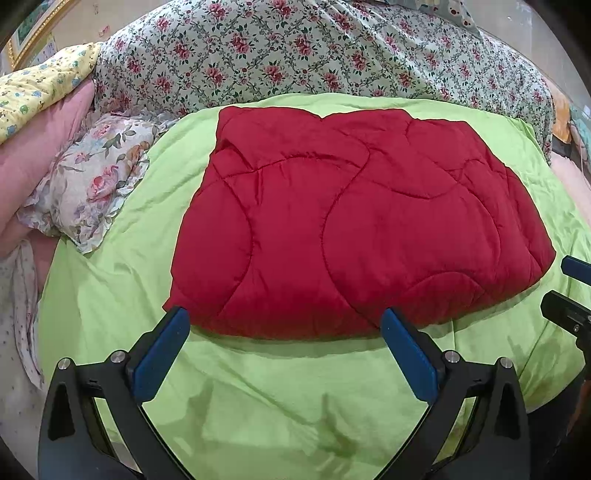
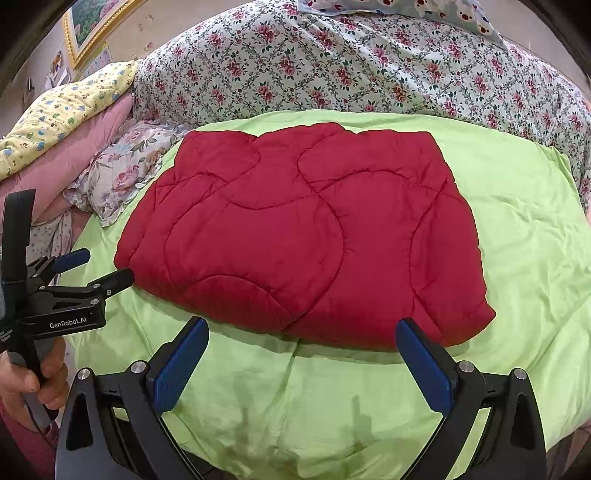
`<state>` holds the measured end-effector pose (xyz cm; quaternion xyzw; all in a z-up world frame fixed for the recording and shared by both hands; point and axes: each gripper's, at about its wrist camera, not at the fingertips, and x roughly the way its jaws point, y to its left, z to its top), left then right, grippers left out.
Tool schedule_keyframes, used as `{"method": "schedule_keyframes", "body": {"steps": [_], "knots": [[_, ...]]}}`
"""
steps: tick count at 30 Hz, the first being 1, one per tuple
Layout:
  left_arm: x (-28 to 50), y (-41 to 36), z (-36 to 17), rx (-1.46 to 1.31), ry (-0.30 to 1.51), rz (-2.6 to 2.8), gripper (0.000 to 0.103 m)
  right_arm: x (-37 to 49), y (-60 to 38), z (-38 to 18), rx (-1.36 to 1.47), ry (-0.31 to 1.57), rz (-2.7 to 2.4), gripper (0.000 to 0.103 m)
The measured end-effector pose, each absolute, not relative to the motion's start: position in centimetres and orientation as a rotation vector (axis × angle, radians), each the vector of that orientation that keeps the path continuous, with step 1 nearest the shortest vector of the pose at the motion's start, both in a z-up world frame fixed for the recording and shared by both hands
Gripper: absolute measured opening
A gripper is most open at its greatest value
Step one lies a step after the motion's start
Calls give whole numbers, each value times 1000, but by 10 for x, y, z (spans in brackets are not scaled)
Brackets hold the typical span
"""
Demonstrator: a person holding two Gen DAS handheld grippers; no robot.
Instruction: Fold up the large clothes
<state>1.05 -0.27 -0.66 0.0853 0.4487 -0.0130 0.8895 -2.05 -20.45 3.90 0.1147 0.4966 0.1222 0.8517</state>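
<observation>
A red quilted garment (image 1: 351, 221) lies folded into a rough rectangle on a light green sheet (image 1: 258, 398); it also shows in the right wrist view (image 2: 303, 240). My left gripper (image 1: 284, 321) is open and empty, its blue fingertips just short of the garment's near edge. It appears at the left of the right wrist view (image 2: 99, 264), open beside the garment's near left corner. My right gripper (image 2: 299, 328) is open and empty at the near edge, towards the right corner. Its fingertips show at the right edge of the left wrist view (image 1: 569, 284).
A floral duvet (image 2: 351, 66) is piled behind the green sheet (image 2: 517, 240). A floral pillow (image 2: 125, 170), a pink pillow (image 2: 74, 147) and a yellow patterned one (image 2: 62, 107) lie at the left. A gold picture frame (image 2: 92, 26) hangs on the wall.
</observation>
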Motion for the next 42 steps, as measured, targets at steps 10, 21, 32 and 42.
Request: {"method": "schedule_keyframes", "body": {"steps": [10,21,32,42], "knots": [[11,-3,-7,180,929,-25,103,-20,-204,38,243,1047,260,102],[14,-4,-9,177,935,-29,103,-19,-203,37,246,1049,261,102],[15,-4,-11,172,938,-29,103,-17,-201,35,249,1056,266,102],[20,-2,-12,159,940,-29,103,-13,-203,34,257,1056,262,102]]}}
